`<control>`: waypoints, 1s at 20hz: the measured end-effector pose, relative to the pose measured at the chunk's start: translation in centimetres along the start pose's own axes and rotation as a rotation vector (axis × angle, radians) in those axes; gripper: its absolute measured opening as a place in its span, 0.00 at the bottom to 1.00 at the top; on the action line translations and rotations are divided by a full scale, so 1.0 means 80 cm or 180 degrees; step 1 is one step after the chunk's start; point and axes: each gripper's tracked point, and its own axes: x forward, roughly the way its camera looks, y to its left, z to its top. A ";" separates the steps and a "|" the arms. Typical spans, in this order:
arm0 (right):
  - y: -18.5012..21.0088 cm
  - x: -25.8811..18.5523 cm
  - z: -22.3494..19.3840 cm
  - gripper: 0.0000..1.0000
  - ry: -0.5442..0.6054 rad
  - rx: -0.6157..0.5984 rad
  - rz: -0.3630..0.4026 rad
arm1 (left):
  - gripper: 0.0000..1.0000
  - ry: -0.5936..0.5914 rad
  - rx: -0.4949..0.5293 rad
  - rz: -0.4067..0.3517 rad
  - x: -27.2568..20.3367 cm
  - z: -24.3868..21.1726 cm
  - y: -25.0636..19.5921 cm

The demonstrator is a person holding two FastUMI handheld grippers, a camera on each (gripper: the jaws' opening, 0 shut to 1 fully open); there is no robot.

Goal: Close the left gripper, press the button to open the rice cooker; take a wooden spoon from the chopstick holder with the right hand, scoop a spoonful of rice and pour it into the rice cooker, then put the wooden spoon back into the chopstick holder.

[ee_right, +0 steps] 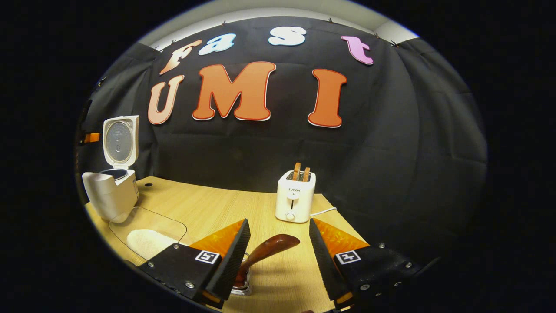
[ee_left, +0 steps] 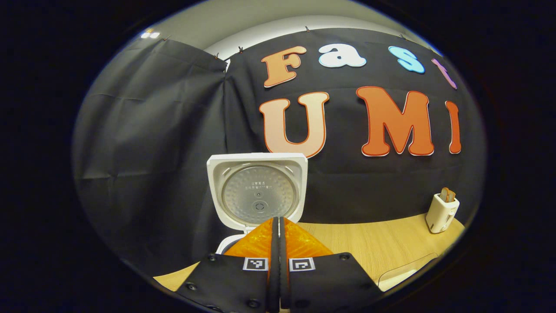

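Right hand-held gripper (ee_right: 276, 256) gapes wide around the wooden spoon (ee_right: 266, 251) standing in the chopstick holder (ee_right: 241, 284) on the table (ee_right: 217, 208) — light, stiff, smooth, I'd pinch its upper handle — left hand-held gripper (ee_left: 278, 261) clenched

A light wooden table (ee_right: 204, 204) carries a white rice cooker with its lid raised (ee_right: 110, 191) at its ten o'clock edge. A white two-slot toaster (ee_right: 295, 198) stands toward one o'clock. A clear glass tray of white rice (ee_right: 150, 237) lies at eight o'clock, and a small clear holder with a brown wooden spoon (ee_right: 263, 252) sits at six.
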 end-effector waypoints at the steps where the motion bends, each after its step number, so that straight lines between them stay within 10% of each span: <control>1: 0.001 0.001 -0.009 0.82 0.0053 0.0046 0.0018 | 0.04 0.0013 -0.0015 -0.0013 0.001 -0.003 -0.003; 7: 0.016 0.005 -0.034 0.80 0.0202 0.0401 0.0106 | 0.04 -0.0029 0.0013 -0.0043 -0.007 -0.003 -0.014; 20: 0.033 0.013 -0.049 0.31 0.0274 0.1301 0.0354 | 0.04 -0.0046 -0.0025 -0.0072 -0.014 -0.013 -0.015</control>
